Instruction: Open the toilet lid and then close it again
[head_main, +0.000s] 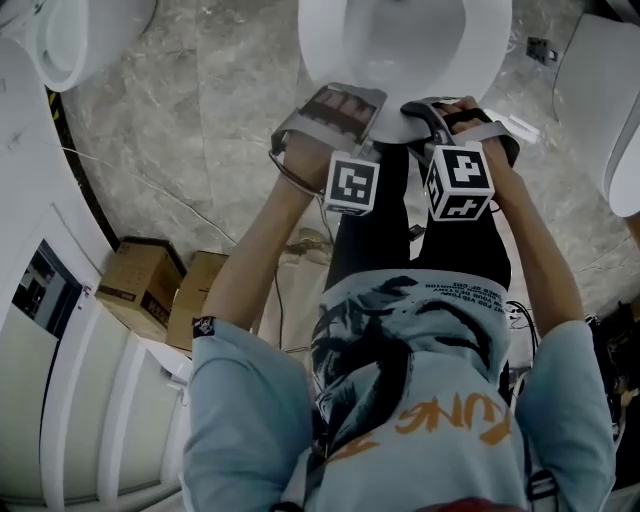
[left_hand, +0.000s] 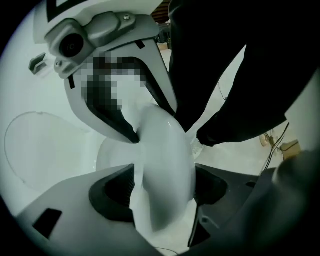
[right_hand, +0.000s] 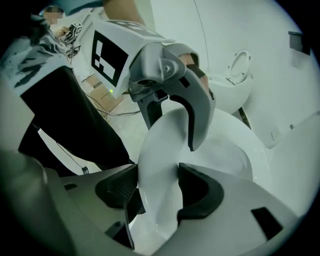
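Observation:
The white toilet lid (head_main: 400, 40) lies at the top of the head view, over the grey marble floor. Both grippers hold its near rim side by side. My left gripper (head_main: 345, 100) is shut on the rim; in its own view the lid's edge (left_hand: 165, 170) stands upright between the dark pads (left_hand: 112, 192). My right gripper (head_main: 430, 108) is shut on the same rim just to the right; the lid (right_hand: 160, 165) fills the gap between its pads (right_hand: 200, 192). Each gripper shows in the other's view, clamped on the lid's edge further along. The bowl beneath is hidden.
Two cardboard boxes (head_main: 140, 285) stand on the floor at the left beside white panels (head_main: 60, 400). Other white fixtures stand at the top left (head_main: 80, 30) and the right edge (head_main: 610, 110). The person's legs stand directly before the toilet.

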